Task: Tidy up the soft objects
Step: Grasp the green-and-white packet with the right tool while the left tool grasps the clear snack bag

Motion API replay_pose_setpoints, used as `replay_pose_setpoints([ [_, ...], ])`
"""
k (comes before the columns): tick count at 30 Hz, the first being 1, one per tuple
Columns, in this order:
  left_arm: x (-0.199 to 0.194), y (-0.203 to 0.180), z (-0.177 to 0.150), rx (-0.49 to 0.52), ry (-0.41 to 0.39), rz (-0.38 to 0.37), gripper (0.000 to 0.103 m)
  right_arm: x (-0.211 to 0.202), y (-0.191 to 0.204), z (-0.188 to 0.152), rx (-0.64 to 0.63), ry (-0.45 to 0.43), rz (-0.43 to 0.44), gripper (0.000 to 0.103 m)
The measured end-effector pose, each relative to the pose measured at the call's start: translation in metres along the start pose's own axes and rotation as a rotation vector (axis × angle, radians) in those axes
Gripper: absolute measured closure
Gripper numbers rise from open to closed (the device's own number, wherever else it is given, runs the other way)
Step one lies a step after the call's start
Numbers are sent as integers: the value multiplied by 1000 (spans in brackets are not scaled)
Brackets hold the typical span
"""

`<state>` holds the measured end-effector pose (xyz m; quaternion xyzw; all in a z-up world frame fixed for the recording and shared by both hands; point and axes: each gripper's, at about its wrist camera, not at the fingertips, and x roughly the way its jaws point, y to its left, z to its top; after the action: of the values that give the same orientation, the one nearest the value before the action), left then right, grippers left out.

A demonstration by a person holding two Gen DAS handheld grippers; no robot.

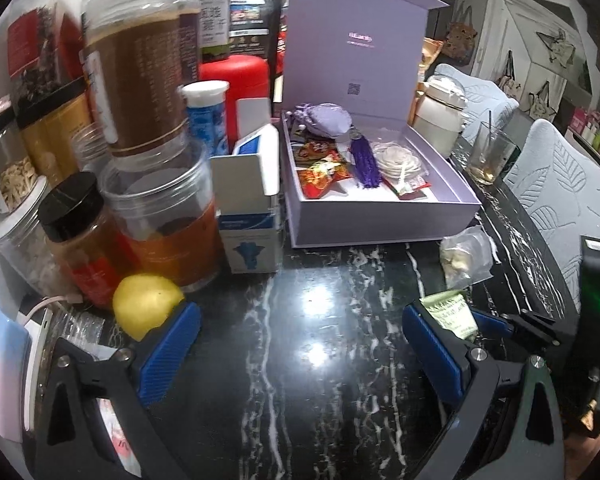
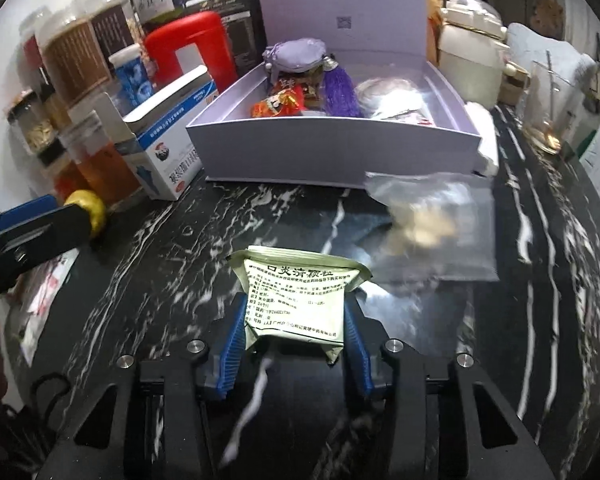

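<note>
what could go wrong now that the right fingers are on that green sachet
The right gripper pinches only the lower end of the pale green sachet, which already buckles, so it may slip or fold when lifted. The clear plastic bag lies between it and the lavender box, so a low carry could drag it.

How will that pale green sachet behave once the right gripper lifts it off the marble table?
The green sachet looks like a thin foil pouch. It already buckles between the right gripper pads, so it will probably sag rather than stay flat. It is likely light, judging by how flat it is. The glossy film may slip, since only its lower edge is pinched.
</note>
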<state>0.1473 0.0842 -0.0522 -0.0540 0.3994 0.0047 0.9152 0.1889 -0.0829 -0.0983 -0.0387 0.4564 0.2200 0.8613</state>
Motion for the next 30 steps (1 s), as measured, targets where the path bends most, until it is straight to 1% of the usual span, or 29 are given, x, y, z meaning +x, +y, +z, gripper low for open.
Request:
replay_pose_setpoints([
  [4,2,-21,3,17,7,-28,1,-24,-15,-11,24,-26,-7,58],
  [11,15,-74,7,52,23,-110,1,-59,-65,-28,104,-65,-67,58],
  [16,33,-109,11,60,49,-161,1,-73,-96,-36,139,-78,-107,58],
  [22,59,-143,21,48,74,-194,0,-84,-130,-37,159,-91,-154,58],
  [25,76,-160,25,45,84,-184,1,-86,-148,-36,179,-97,-172,58],
  [26,80,-163,26,39,83,-173,1,-86,-153,-36,185,-97,-175,58],
  [27,87,-167,26,23,79,-146,0,-86,-157,-36,191,-97,-177,58],
  [29,98,-169,28,-1,97,-142,0,-84,-165,-35,208,-92,-176,58],
  [30,106,-169,29,-21,118,-144,0,-83,-170,-35,220,-91,-168,58],
])
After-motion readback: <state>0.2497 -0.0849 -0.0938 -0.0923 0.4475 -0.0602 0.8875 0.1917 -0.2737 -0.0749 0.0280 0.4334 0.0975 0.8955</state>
